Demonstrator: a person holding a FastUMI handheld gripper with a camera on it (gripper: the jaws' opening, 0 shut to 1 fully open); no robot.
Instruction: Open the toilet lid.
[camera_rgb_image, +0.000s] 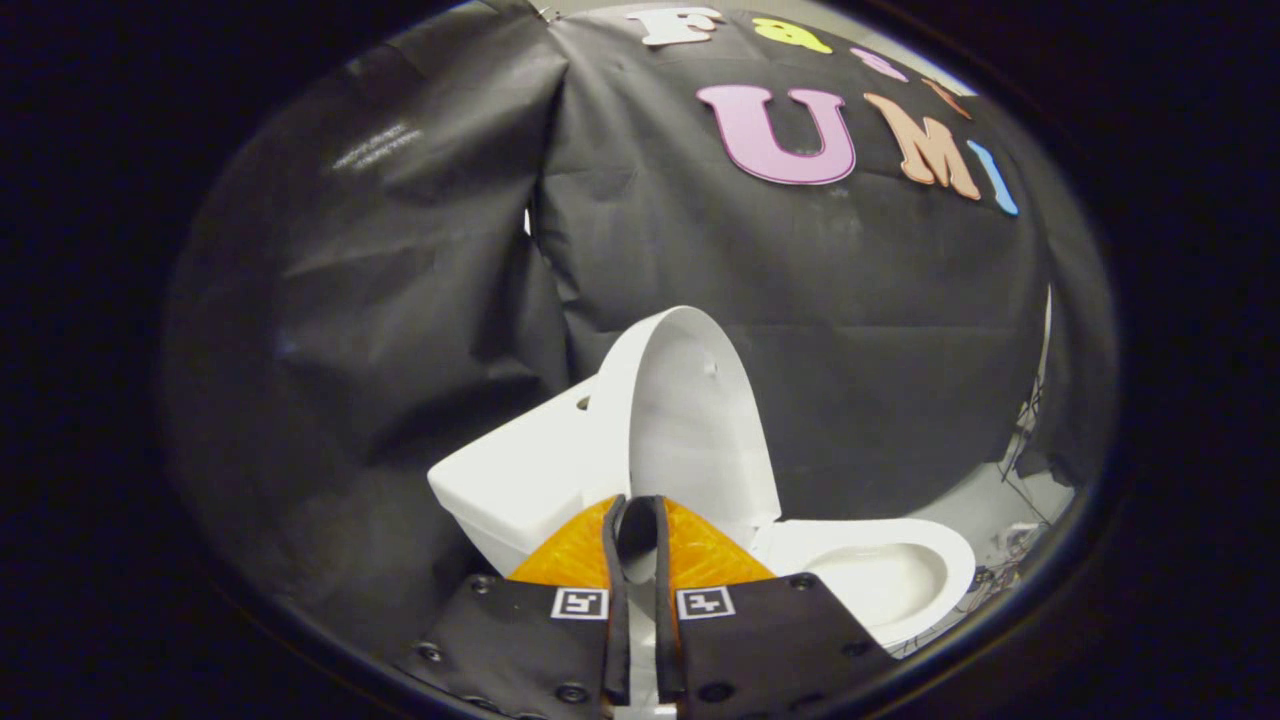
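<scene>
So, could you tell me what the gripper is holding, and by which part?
The gripper pinches the raised toilet lid by its lower edge, between both fingers.

We see black cloth walls (400, 300) all round, creased and hanging in loose folds, with a vertical seam where two panels meet. Light glints off the left panel high up. Pale floor (975, 505) shows at the wall's foot on the right, with dark cables (1020, 455) trailing along it.
</scene>
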